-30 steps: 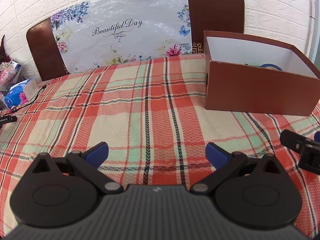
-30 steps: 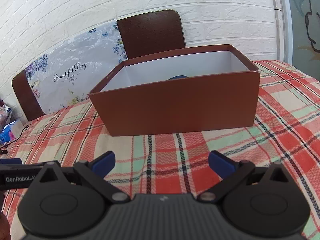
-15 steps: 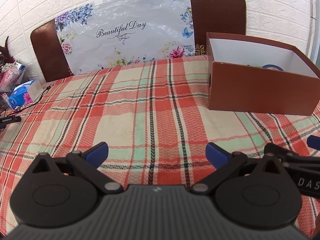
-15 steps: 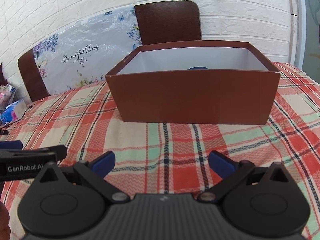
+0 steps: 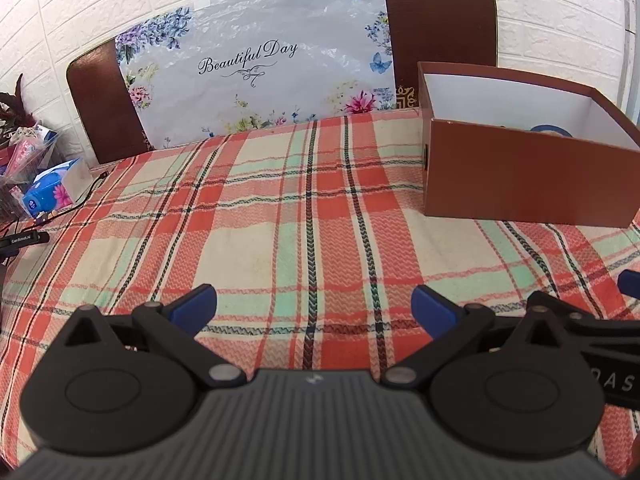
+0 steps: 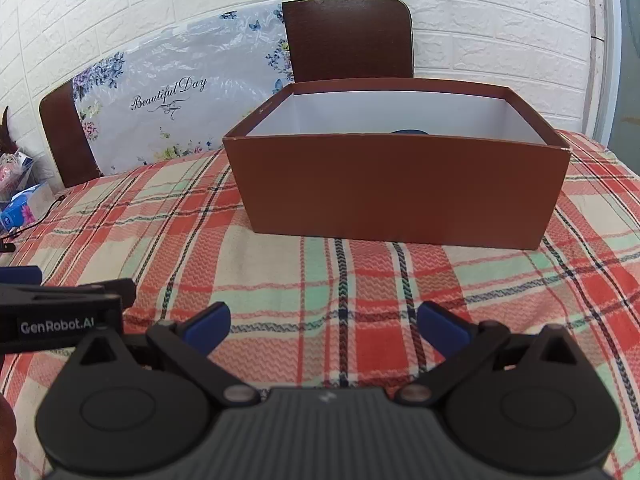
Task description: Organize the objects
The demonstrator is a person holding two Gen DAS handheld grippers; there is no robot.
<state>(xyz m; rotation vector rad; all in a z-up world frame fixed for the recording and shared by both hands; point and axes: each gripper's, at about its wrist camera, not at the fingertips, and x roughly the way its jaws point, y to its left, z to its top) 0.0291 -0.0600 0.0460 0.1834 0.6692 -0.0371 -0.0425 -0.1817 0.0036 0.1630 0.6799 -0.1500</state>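
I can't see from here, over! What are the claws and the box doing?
Left gripper open, empty. Right gripper open, empty. Brown box upright on plaid cloth, something blue inside. Nothing blocking.

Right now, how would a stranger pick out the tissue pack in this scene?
Start at the plaid tablecloth and follow it to its far left edge, opposite the brown box. The tissue pack lies there beside a black cable: blue wrapper with pink flowers, unlike the cluttered clear container behind it.
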